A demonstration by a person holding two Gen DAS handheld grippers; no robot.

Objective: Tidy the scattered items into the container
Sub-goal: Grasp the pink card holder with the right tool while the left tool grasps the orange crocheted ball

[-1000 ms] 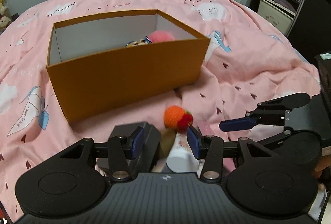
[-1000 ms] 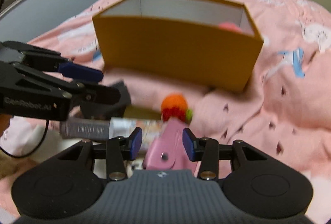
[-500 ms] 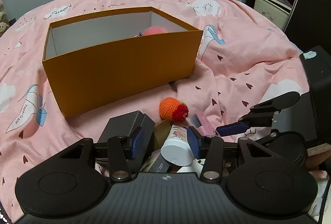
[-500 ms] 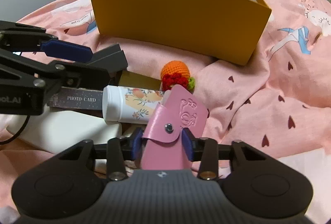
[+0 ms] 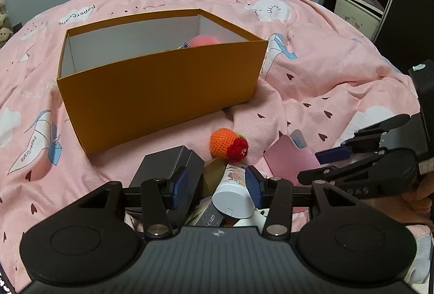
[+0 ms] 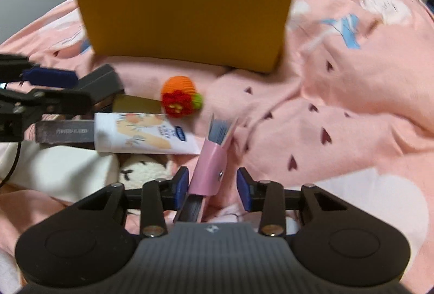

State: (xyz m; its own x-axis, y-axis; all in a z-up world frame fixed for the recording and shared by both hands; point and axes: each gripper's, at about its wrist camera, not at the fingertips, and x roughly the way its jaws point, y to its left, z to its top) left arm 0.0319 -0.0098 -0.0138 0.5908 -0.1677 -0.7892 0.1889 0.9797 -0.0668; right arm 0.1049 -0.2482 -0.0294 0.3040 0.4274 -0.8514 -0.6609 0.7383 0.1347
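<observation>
Orange box (image 5: 157,101) sits ahead of both grippers. Left gripper (image 5: 215,184) pitched down, jaws parted, gripping nothing, lotion tube (image 5: 233,192) between them. Right gripper (image 6: 213,185) pitched down, pink card holder (image 6: 210,169) between its pads, grip unclear.

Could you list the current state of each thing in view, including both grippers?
Orange box: open-topped, upright, a pink thing inside.
Pink card holder: tipped on edge between the right gripper's jaws.
Tube: lying flat, capped.
Crochet orange: loose on the bedspread.
Left gripper: open above the tube.
Right gripper: open.
</observation>
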